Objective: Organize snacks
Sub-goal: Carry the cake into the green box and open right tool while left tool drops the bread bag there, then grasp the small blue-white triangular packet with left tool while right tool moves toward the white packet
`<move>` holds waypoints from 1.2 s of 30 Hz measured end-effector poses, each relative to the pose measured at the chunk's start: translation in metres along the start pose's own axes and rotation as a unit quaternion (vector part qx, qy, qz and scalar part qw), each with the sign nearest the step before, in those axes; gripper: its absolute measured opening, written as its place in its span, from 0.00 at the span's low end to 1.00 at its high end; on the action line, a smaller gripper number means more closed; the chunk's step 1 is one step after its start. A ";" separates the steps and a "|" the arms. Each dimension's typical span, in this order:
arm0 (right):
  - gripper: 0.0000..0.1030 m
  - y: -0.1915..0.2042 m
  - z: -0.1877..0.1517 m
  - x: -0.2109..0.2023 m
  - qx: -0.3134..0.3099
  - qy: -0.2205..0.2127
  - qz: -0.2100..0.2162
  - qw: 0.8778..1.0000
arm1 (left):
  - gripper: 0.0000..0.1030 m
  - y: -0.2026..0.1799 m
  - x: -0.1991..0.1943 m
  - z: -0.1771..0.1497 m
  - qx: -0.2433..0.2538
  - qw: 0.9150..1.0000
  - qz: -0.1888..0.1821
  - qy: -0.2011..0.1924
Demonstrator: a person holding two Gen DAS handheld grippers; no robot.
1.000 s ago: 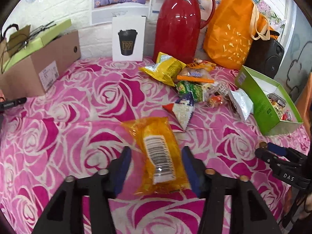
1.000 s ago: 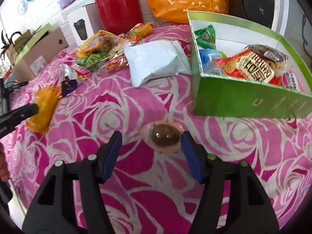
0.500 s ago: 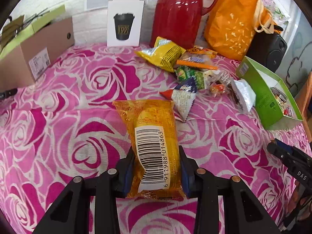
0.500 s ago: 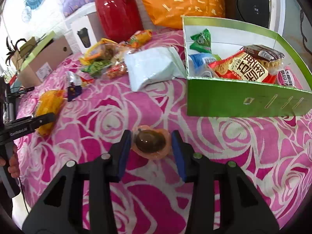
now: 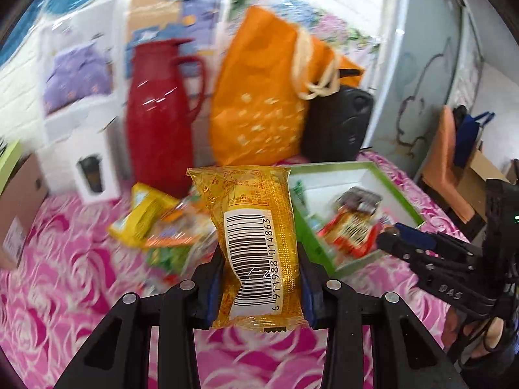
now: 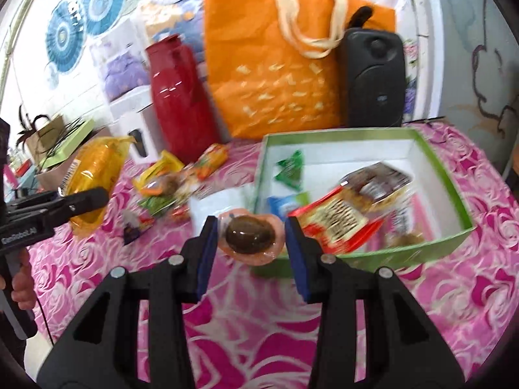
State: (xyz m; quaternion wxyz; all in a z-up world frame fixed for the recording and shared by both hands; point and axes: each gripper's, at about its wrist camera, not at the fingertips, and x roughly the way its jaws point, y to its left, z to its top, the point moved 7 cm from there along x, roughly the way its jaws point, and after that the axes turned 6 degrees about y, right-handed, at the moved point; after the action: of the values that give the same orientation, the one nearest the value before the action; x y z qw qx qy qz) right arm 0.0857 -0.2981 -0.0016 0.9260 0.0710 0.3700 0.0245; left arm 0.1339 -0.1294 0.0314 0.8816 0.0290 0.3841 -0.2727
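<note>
My left gripper [image 5: 259, 275] is shut on an orange snack packet with a barcode [image 5: 256, 246] and holds it upright above the table. It also shows in the right wrist view [image 6: 92, 175]. My right gripper [image 6: 248, 240] is shut on a small round snack in a pink wrapper [image 6: 249, 236], lifted just in front of the green box [image 6: 454, 191]. The green box [image 5: 405, 207] holds several packets. A pile of loose snacks [image 6: 172, 184] lies left of the box.
A red thermos [image 6: 181, 97], an orange tote bag [image 6: 279, 64] and a black speaker [image 6: 374, 77] stand at the back. A cardboard box [image 5: 16, 207] sits at the far left. The table has a pink rose cloth [image 6: 421, 308].
Both grippers closed on their snacks and lifted them off the cloth. Both have moved up and toward the green box.
</note>
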 end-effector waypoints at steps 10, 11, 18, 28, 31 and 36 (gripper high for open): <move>0.43 -0.085 0.002 0.041 0.029 0.022 -0.044 0.998 | 0.38 -0.071 0.081 0.043 0.033 0.998 -0.034 0.032; 0.43 -0.090 0.001 0.046 0.031 0.026 -0.044 0.998 | 0.38 -0.075 0.089 0.043 0.034 0.998 -0.037 0.038; 0.62 -0.096 -0.001 0.059 0.018 0.021 -0.056 0.998 | 0.58 -0.085 0.118 0.045 0.037 0.998 -0.036 0.039; 0.99 -0.102 -0.009 0.061 0.047 0.030 -0.079 0.995 | 0.96 -0.056 0.116 0.039 0.007 0.999 0.045 0.022; 0.99 -0.094 -0.007 0.053 0.040 0.024 -0.080 0.996 | 0.96 -0.052 0.108 0.036 0.008 0.998 0.054 0.018; 0.99 -0.075 0.000 0.034 0.021 0.005 -0.089 0.996 | 0.96 -0.047 0.087 0.034 0.003 0.998 0.062 0.000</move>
State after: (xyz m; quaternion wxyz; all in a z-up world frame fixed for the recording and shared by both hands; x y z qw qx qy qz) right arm 0.1101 -0.3689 -0.0364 0.9210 0.0574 0.3797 -0.0655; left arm 0.1813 -0.2176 0.0030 0.8966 0.0555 0.3811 -0.2185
